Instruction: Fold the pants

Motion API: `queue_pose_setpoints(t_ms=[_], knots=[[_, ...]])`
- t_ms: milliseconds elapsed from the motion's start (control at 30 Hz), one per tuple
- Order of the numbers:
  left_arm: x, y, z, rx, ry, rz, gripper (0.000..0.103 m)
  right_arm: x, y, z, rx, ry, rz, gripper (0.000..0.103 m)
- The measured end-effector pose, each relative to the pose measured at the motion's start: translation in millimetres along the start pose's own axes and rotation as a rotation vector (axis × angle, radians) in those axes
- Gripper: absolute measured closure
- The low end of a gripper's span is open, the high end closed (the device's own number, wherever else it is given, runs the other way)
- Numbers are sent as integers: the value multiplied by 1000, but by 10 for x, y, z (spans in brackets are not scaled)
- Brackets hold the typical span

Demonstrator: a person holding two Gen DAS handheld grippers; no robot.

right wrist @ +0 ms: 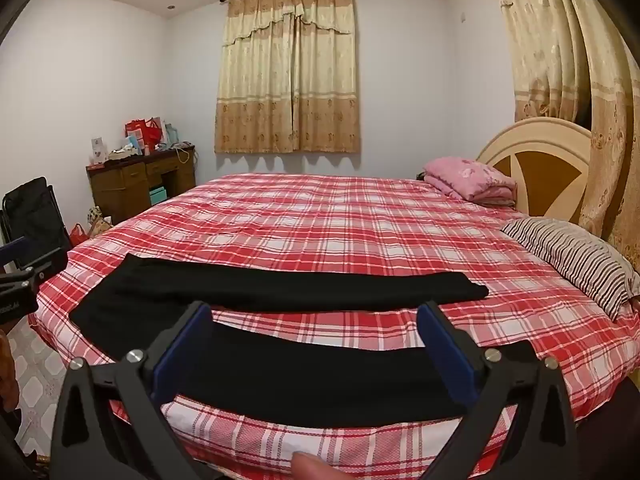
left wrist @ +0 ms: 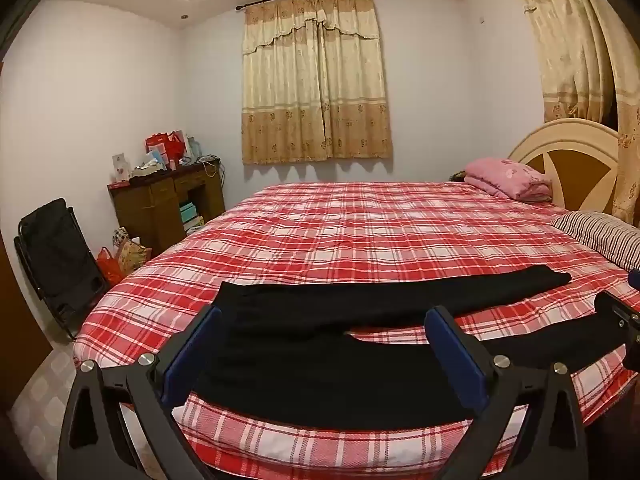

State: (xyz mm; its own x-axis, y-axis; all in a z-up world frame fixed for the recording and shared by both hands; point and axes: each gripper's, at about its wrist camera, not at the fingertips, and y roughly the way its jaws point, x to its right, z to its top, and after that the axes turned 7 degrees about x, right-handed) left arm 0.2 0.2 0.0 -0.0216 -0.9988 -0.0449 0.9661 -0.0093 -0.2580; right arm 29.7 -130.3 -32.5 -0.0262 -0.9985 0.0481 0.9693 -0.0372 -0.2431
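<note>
Black pants (left wrist: 320, 320) lie flat near the front edge of a bed with a red plaid cover (left wrist: 360, 232). The waist is at the left, and the two legs run to the right, spread apart in a V. My left gripper (left wrist: 324, 316) is open and empty, held above the waist and crotch area. My right gripper (right wrist: 316, 316) is open and empty, held above the near leg (right wrist: 320, 376). The far leg (right wrist: 320, 286) lies beyond it. The right gripper shows at the right edge of the left wrist view (left wrist: 624, 320), and the left gripper at the left edge of the right wrist view (right wrist: 24, 268).
A striped pillow (right wrist: 580, 260) and a folded pink blanket (right wrist: 472, 180) lie at the headboard end on the right. A wooden desk (left wrist: 168, 200) with clutter and a black folding chair (left wrist: 56, 256) stand at the left. Curtains (left wrist: 316, 80) hang behind.
</note>
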Motion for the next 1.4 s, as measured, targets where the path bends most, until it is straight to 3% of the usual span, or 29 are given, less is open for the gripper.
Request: queue_pose_setpoints(t_ms=[1400], knots=[[9,14,-17,9,9,-7,1,101,94,-83,-19,15,-25,0]])
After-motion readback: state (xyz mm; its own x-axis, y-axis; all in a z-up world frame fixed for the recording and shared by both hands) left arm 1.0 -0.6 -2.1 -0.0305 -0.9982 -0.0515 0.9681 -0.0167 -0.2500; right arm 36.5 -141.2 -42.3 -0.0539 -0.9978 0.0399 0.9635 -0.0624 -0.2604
